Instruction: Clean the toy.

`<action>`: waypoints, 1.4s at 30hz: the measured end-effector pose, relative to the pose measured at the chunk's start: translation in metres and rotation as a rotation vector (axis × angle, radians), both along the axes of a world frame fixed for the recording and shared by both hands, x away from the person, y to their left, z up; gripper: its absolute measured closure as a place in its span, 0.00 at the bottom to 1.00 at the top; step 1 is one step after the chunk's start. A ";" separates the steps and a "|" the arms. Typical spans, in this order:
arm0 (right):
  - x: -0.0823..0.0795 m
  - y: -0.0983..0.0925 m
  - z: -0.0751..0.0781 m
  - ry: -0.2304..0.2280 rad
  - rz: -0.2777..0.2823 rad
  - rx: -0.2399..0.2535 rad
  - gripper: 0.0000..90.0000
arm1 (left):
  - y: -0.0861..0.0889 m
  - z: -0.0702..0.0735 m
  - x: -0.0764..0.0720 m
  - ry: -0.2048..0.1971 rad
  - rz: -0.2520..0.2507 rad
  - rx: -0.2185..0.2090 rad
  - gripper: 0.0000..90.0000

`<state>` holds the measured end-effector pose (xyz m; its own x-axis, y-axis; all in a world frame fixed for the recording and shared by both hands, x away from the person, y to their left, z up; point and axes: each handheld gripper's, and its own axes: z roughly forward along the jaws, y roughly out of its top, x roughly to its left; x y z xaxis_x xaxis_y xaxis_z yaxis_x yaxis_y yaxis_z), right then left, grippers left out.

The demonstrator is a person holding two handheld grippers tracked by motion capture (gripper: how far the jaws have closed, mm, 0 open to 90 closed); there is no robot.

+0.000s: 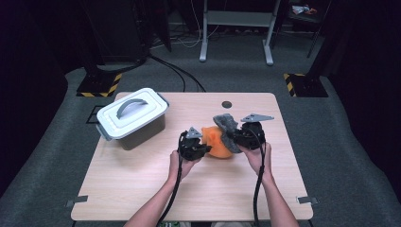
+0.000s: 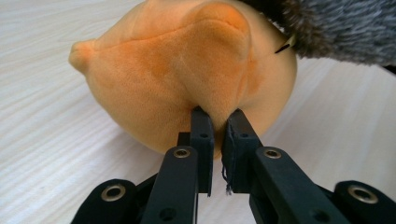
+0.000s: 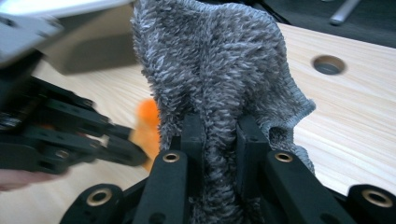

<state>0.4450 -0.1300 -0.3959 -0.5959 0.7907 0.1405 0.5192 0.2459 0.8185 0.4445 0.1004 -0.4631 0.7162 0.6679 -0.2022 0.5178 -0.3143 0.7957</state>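
An orange plush toy [image 1: 218, 142] lies near the middle of the wooden table [image 1: 142, 184], with a grey fuzzy cloth piece [image 1: 226, 124] over its right side. My left gripper [image 1: 206, 148] comes in from the left and is shut on a fold of the orange plush [image 2: 187, 60]; its jaws [image 2: 218, 119] pinch the fabric, with the grey cloth [image 2: 341, 28] at the upper right. My right gripper [image 1: 232, 137] is shut on the grey cloth [image 3: 210, 60], which stands bunched up between its jaws [image 3: 219, 126]. A bit of orange plush [image 3: 148, 123] shows beside the cloth.
A grey box with a white handled lid [image 1: 132, 118] stands at the table's back left. A round cable hole [image 1: 227, 104] sits near the back edge, just behind the toy. Bare wood stretches along the front and the right side of the table.
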 end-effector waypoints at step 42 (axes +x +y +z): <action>0.011 -0.024 -0.047 0.037 -0.112 -0.162 0.85 | 0.008 -0.014 0.004 0.021 0.026 -0.001 0.92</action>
